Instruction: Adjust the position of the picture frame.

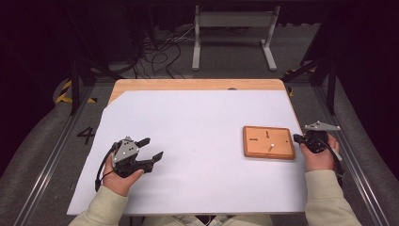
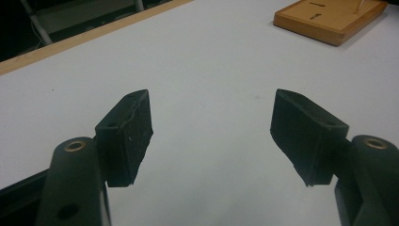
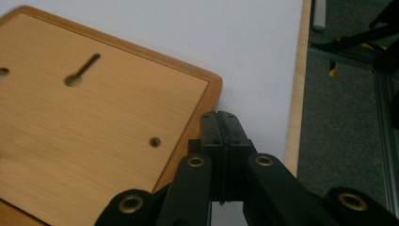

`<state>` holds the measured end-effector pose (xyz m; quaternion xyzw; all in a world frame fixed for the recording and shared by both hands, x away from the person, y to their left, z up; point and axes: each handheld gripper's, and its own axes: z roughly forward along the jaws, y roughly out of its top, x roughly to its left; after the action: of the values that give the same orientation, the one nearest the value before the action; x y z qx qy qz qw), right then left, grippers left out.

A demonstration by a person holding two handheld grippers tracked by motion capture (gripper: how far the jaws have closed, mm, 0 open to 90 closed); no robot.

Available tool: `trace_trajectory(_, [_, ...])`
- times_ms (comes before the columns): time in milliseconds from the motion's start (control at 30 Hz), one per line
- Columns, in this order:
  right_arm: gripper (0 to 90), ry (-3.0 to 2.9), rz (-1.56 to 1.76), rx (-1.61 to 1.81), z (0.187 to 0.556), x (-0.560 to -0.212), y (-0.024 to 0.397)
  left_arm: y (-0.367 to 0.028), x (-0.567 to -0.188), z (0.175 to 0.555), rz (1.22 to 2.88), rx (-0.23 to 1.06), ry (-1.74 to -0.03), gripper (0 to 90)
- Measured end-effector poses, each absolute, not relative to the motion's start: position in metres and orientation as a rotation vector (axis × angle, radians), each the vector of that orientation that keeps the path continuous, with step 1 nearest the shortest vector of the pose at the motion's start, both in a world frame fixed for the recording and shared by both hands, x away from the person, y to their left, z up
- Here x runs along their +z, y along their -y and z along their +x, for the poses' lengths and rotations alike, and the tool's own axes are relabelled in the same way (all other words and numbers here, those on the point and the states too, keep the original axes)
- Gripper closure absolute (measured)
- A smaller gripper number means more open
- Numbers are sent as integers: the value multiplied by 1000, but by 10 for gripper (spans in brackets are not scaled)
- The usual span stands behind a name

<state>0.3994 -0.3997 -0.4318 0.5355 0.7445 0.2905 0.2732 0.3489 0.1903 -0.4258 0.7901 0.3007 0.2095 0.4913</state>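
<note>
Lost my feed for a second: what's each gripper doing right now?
Left gripper: open, holding nothing, above the white sheet.
Right gripper: closed on nothing, beside the wooden board's edge.

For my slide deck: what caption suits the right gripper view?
Right gripper, jaws shut on nothing, poised beside the edge of a slotted wooden board on the white table.

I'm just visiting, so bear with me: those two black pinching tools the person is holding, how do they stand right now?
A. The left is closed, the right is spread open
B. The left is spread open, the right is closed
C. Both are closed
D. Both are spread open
B: the left tool shows a wide gap between its jaws over the bare white table, while the right tool, beside the wooden board, has its jaws pressed together.
</note>
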Motion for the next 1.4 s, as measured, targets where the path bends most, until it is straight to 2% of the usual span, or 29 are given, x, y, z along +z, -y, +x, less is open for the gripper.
trace_trajectory(767, [900,-2051,1500,882,401,-442,391,-182,-428,351,1945,492,-709,294])
trace_trajectory(1400, [900,-2294,1248,933,398,-439,293,-182,-429,353,1945,468,-708,308])
